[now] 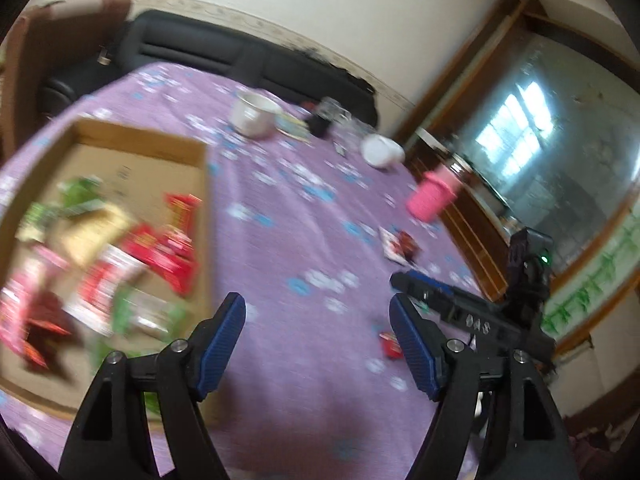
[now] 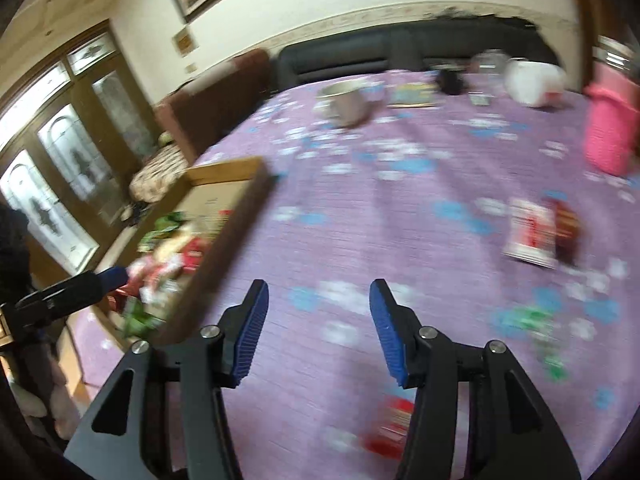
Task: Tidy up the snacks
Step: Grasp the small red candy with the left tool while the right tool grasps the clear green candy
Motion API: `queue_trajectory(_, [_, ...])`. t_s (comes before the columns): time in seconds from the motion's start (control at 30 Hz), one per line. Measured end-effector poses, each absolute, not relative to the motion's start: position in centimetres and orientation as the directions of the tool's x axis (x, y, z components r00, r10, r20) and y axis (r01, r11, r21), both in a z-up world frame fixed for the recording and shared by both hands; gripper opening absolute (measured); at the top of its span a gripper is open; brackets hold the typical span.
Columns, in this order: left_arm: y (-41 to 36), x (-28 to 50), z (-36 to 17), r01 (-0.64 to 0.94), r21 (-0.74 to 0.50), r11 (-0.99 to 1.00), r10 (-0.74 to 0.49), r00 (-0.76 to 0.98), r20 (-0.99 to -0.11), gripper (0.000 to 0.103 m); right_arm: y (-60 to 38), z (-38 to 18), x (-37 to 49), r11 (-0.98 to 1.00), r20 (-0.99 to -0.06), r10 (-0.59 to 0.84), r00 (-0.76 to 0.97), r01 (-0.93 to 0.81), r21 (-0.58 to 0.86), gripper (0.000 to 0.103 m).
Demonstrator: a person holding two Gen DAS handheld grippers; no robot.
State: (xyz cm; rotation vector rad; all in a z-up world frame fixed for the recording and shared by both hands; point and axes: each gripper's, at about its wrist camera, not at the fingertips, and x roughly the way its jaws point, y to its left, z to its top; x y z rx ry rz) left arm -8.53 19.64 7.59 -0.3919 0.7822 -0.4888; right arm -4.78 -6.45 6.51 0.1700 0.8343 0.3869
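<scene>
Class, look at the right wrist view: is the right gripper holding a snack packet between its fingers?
No. The right gripper stands open with only purple tablecloth showing between its blue pads.

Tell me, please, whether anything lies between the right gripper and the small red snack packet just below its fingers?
Nothing visible does. The right gripper is open and empty above bare purple tablecloth, and the red snack packet lies on the cloth beside its right finger. The view is blurred, so small obstacles could be missed.
</scene>
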Motion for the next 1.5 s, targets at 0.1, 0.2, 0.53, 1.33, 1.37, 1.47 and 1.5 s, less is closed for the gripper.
queue_trajectory(0.1, [16.8, -8.7, 6.7, 0.315, -0.519, 0.795, -0.598, 0.554, -0.579, 0.075, -11.5, 5.9, -5.3, 0.937, -0.694, 0.339, 0.635, -0.167, 0.305, 0.057])
queue_trajectory(0.2, [13.4, -8.7, 5.4, 0.353, -0.506, 0.787, -0.616, 0.493, -0.614, 0.075, -16.2, 5.1, -5.9, 0.941, -0.703, 0.293, 0.648, -0.064, 0.333, 0.057])
queue_trajectory(0.53, [9.4, -8.4, 3.1, 0.364, -0.451, 0.815, -0.577, 0.436, -0.690, 0.075, -20.0, 3.4, -5.1, 0.940, -0.719, 0.259, 0.645, 0.004, 0.342, 0.057])
queue_trajectory(1.33, [2.7, -7.0, 1.7, 0.488, -0.310, 0.816, -0.525, 0.399, -0.752, 0.059, -15.2, 1.3, -2.9, 0.956, -0.749, 0.292, 0.595, -0.169, 0.239, 0.024])
queue_trajectory(1.37, [2.6, -6.9, 1.5, 0.488, -0.302, 0.819, -0.517, 0.400, -0.756, 0.059, -15.4, 1.3, -2.9, 0.954, -0.746, 0.300, 0.594, -0.167, 0.250, 0.024])
queue_trajectory(1.47, [1.5, -6.8, 1.3, 0.503, -0.198, 0.841, -0.445, 0.436, -0.783, 0.043, -15.6, 1.3, -2.9, 0.951, -0.743, 0.307, 0.595, -0.161, 0.263, 0.024])
queue_trajectory(1.5, [1.3, -7.0, 1.3, 0.506, -0.159, 0.848, -0.416, 0.449, -0.791, 0.025, -15.6, 1.3, -3.0, 0.951, -0.742, 0.308, 0.596, -0.158, 0.267, 0.024])
